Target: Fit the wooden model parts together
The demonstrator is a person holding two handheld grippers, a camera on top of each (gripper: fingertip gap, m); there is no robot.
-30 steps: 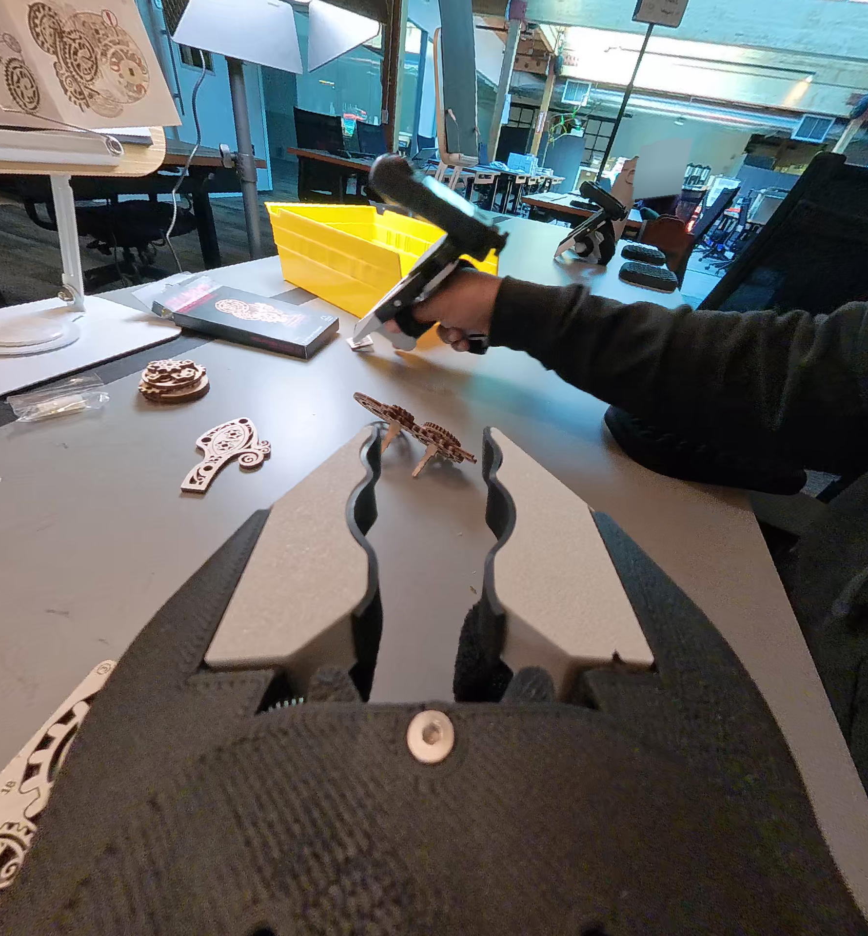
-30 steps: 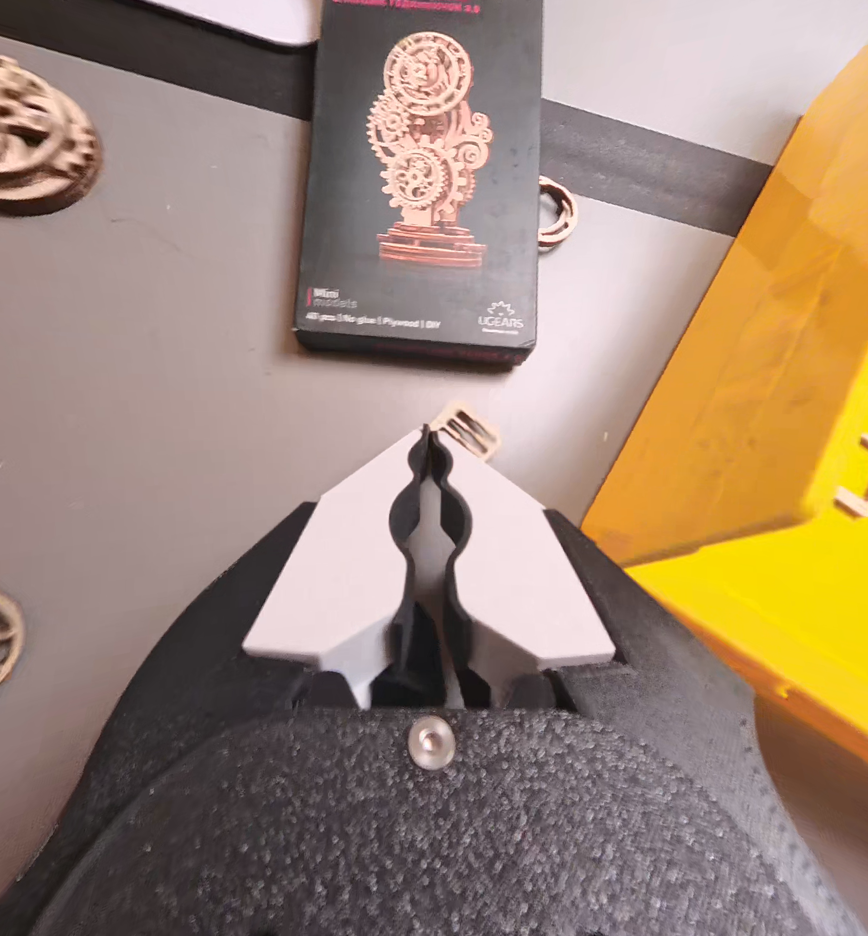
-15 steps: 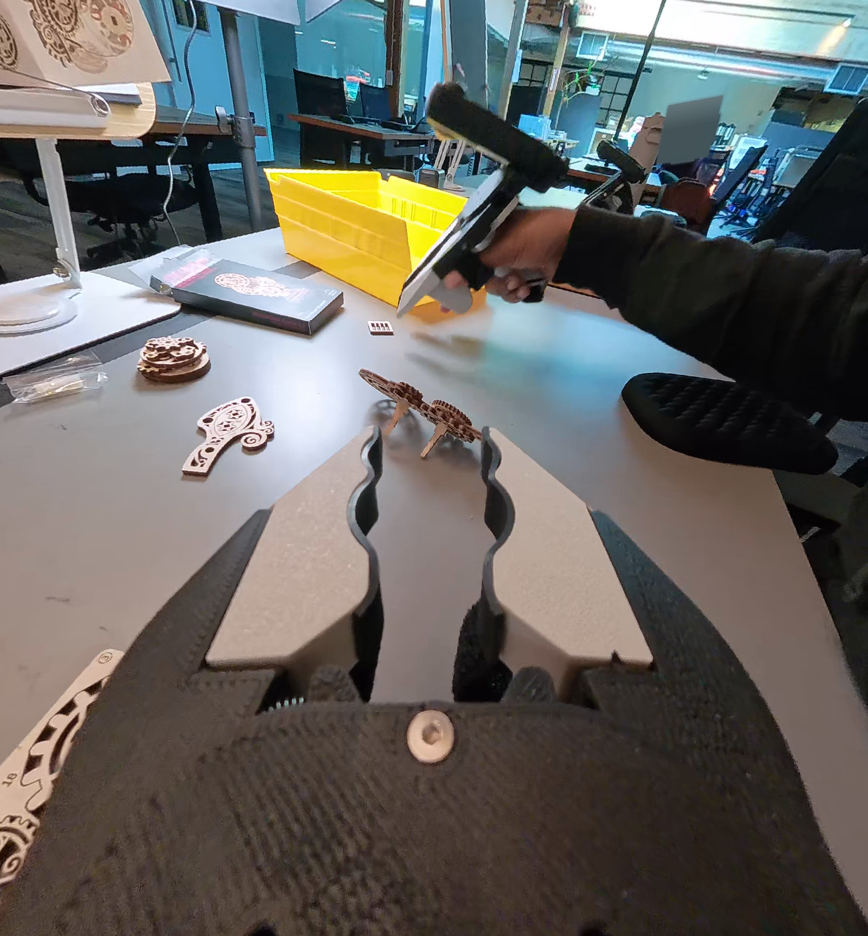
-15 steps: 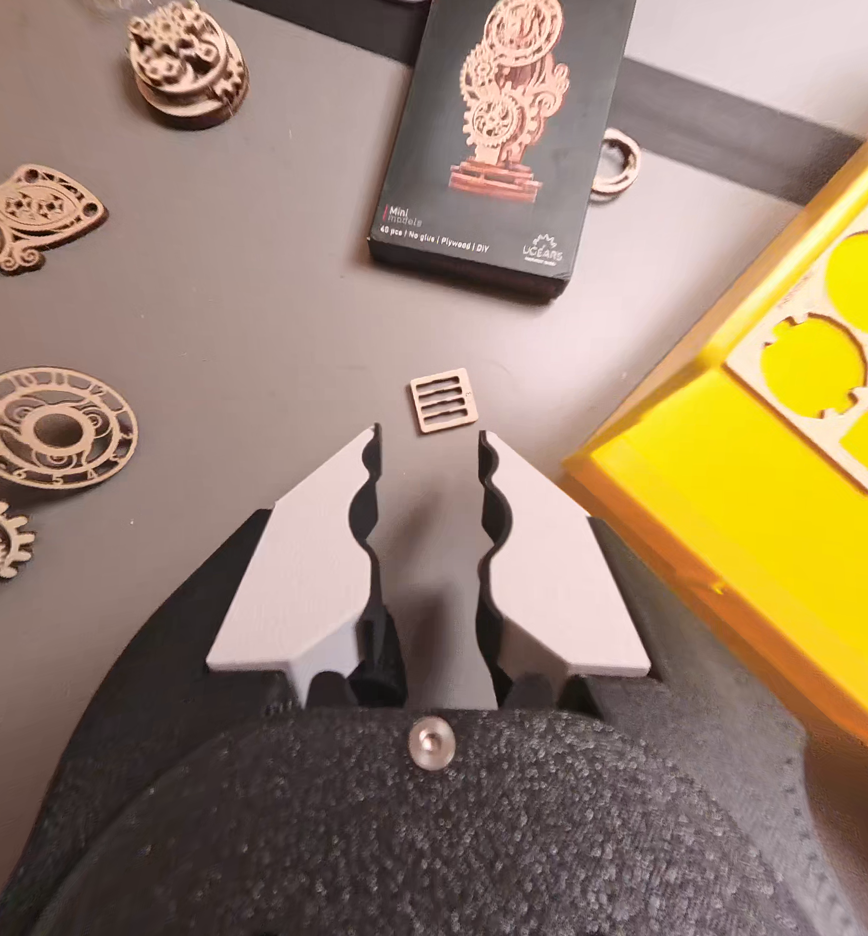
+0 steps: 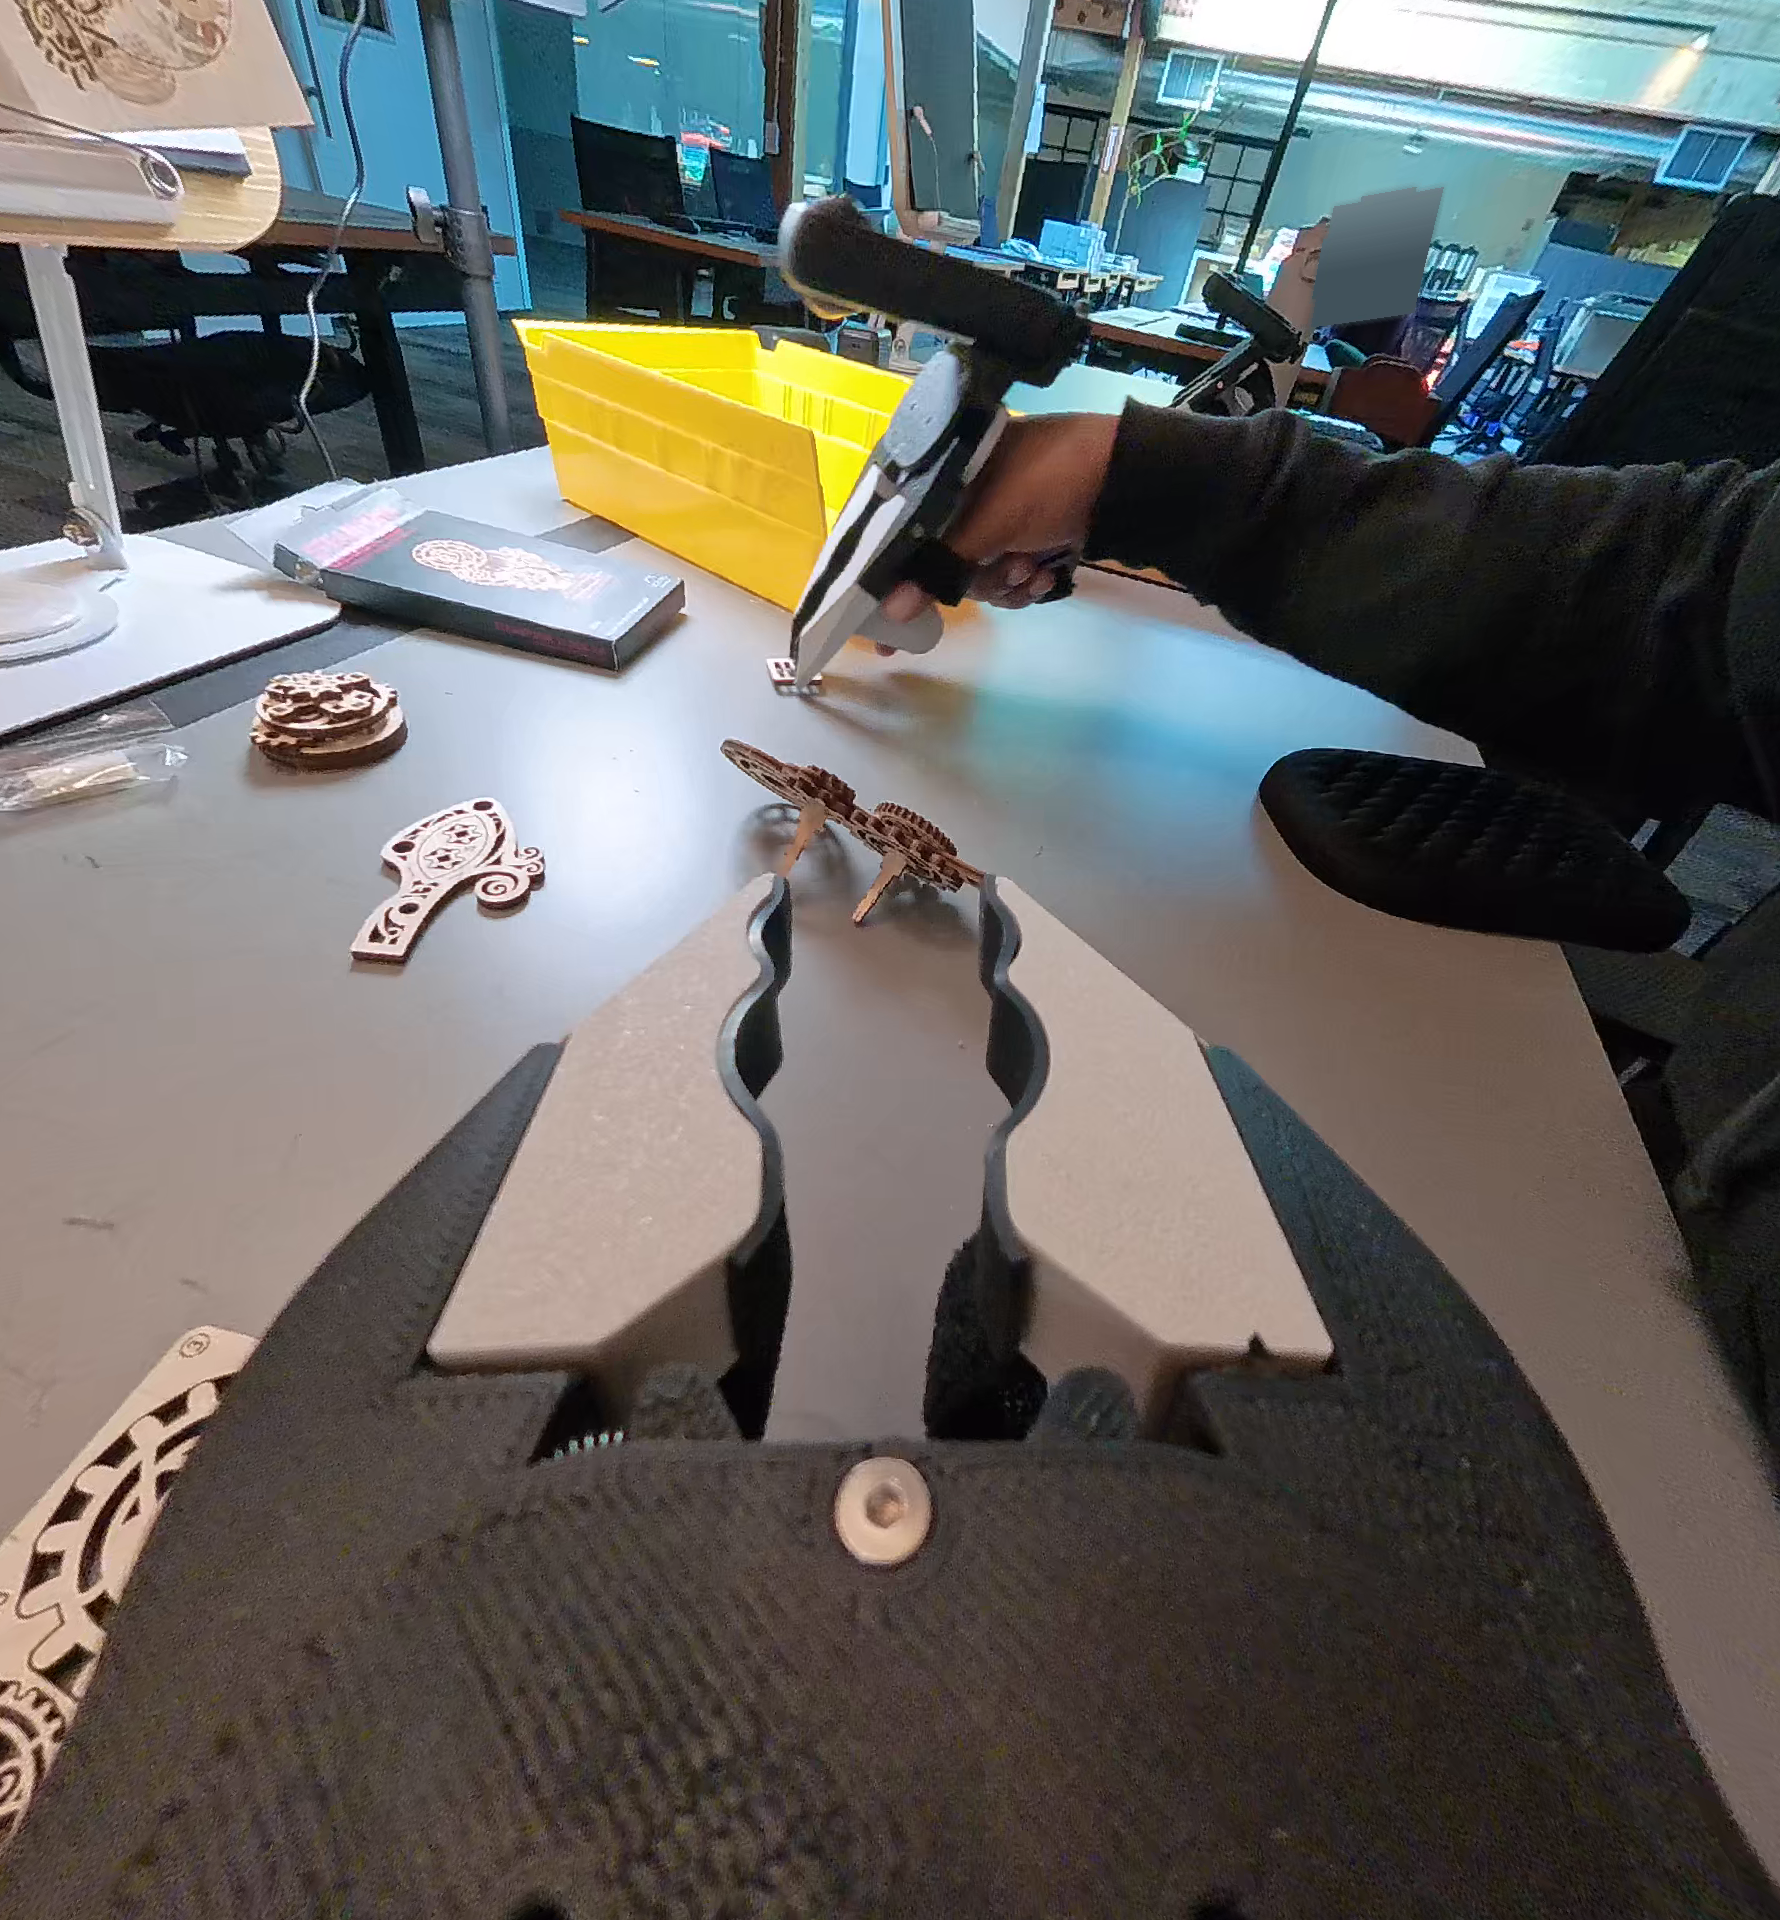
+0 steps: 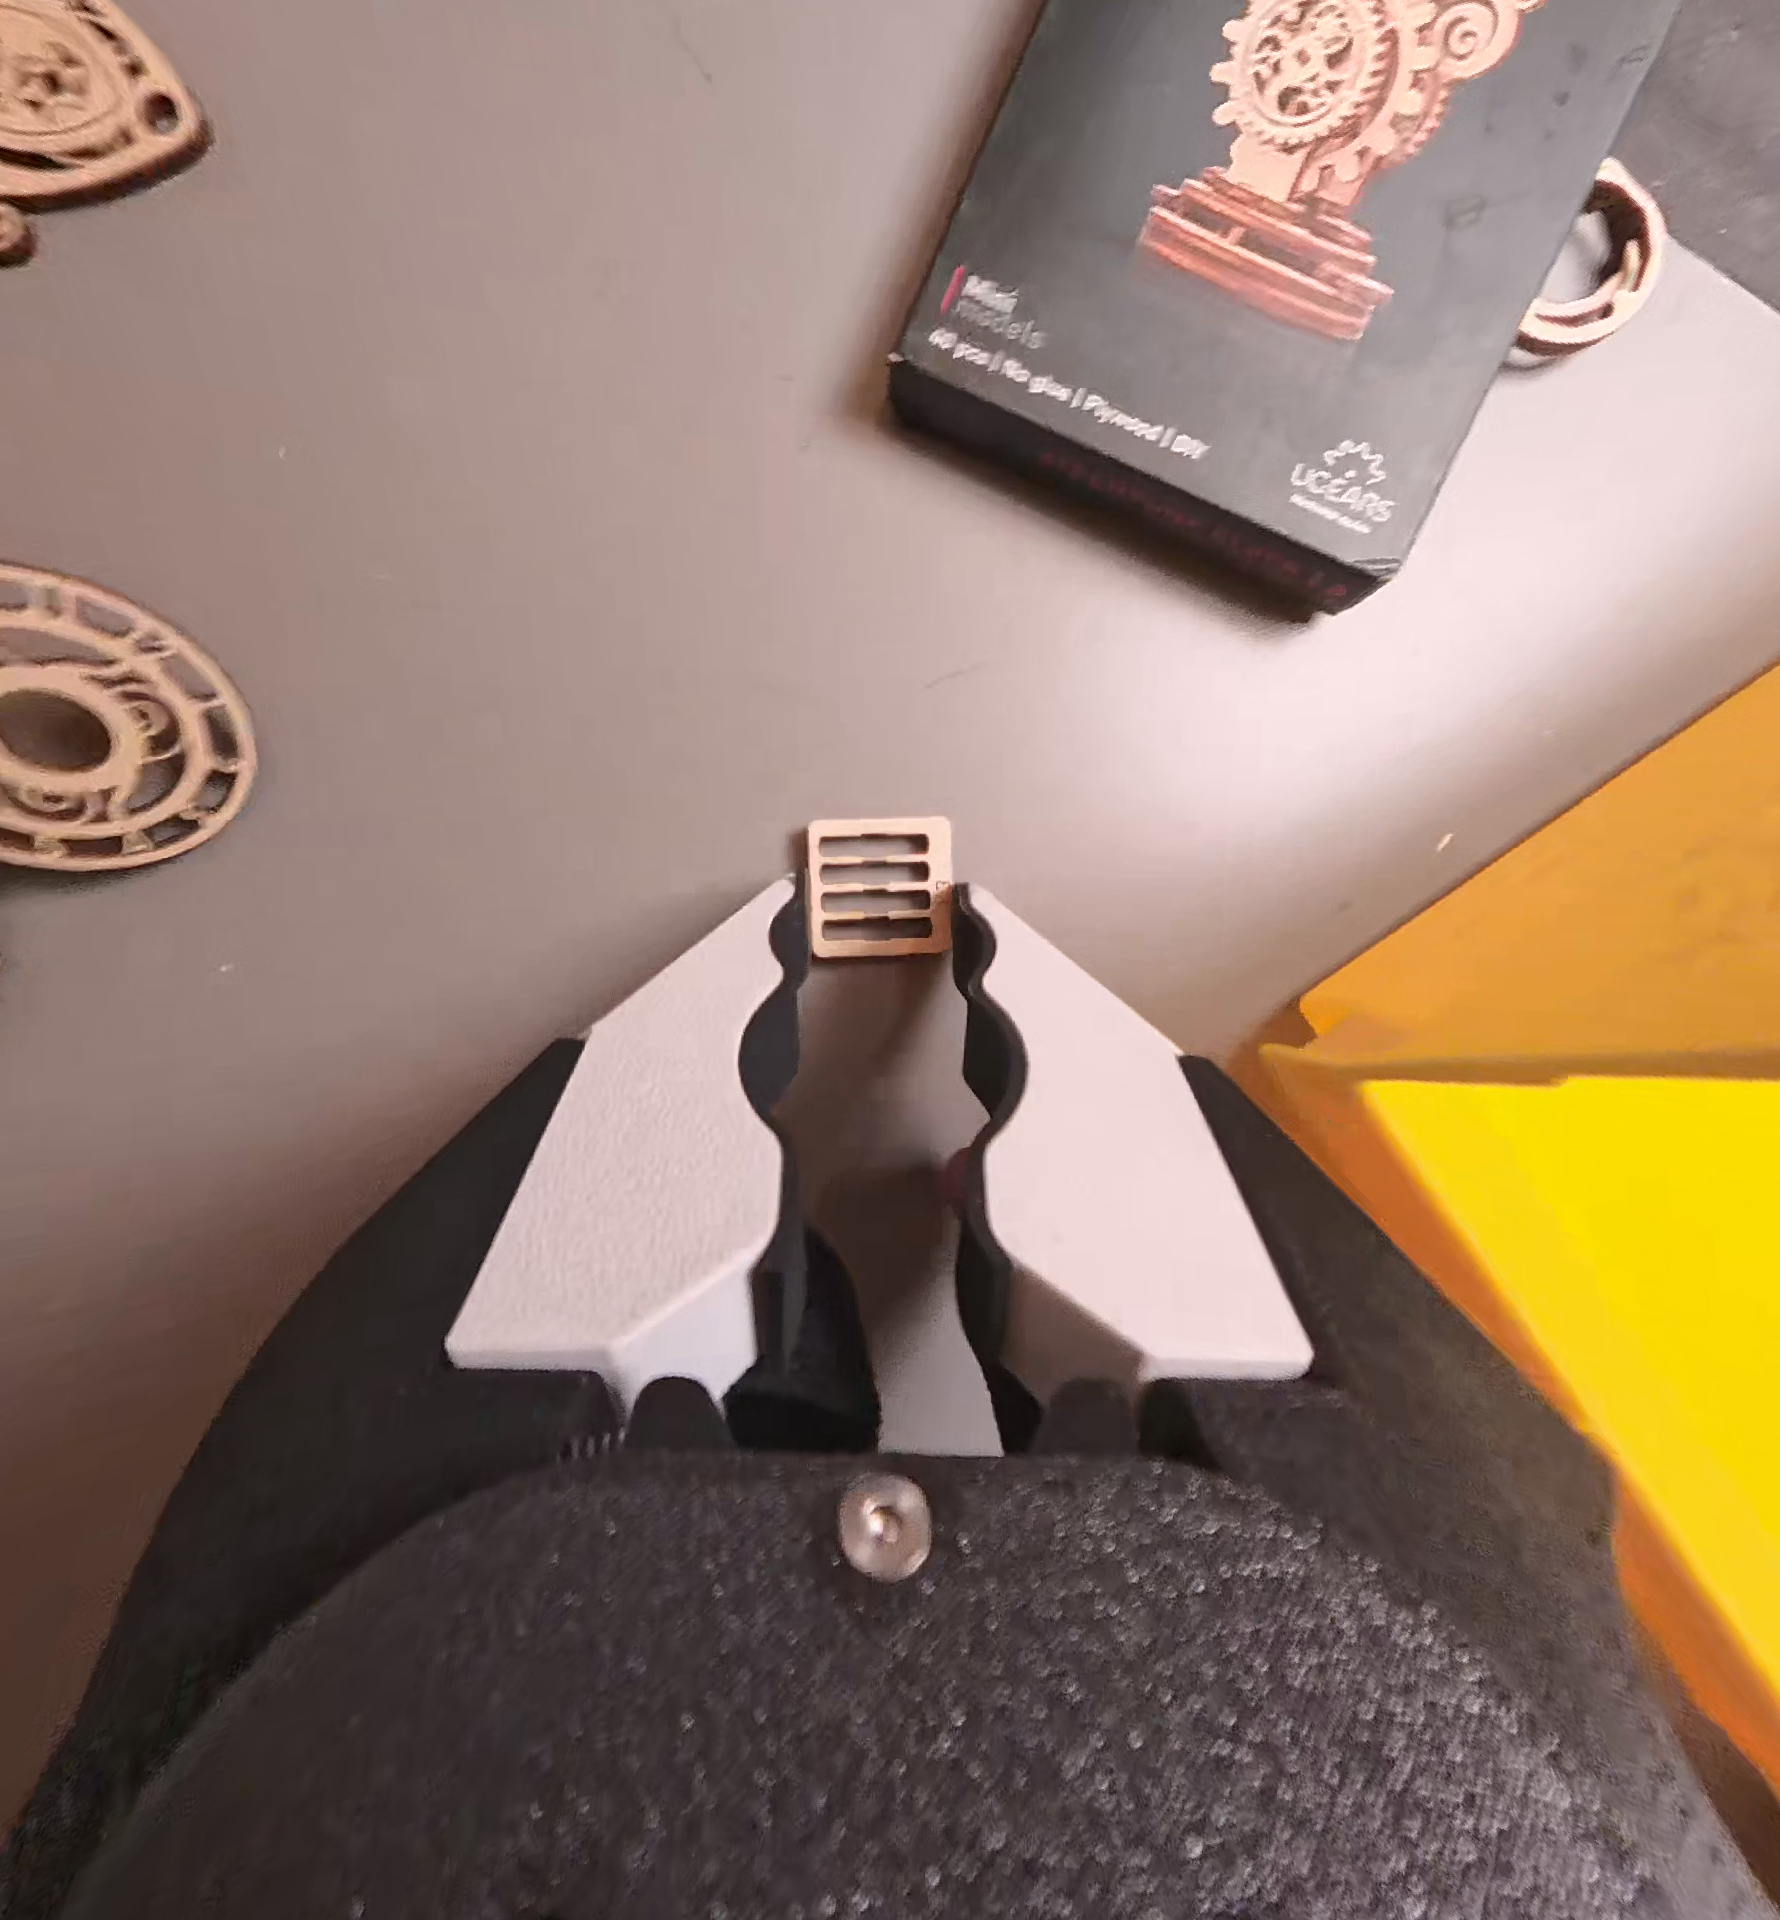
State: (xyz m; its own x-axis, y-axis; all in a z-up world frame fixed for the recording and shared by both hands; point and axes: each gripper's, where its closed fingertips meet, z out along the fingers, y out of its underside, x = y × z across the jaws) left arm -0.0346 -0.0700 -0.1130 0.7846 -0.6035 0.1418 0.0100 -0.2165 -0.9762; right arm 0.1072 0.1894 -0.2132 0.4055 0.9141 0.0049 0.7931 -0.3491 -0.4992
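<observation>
Left wrist view: grey table [image 5: 190,1039], workshop.

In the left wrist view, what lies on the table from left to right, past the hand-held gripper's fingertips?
Clear plastic bag → round stacked gear piece → flat ornate wooden piece → gear assembly standing on pegs → black armrest pad at the table's right edge.

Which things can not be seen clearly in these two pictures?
- Small slatted wooden square: right wrist view, whether the right gripper touches it is unclear.
- Yellow plastic bin: left wrist view, its wall hides the contents.
- Flat wooden fretwork sheet: left wrist view, edge-cut.
</observation>
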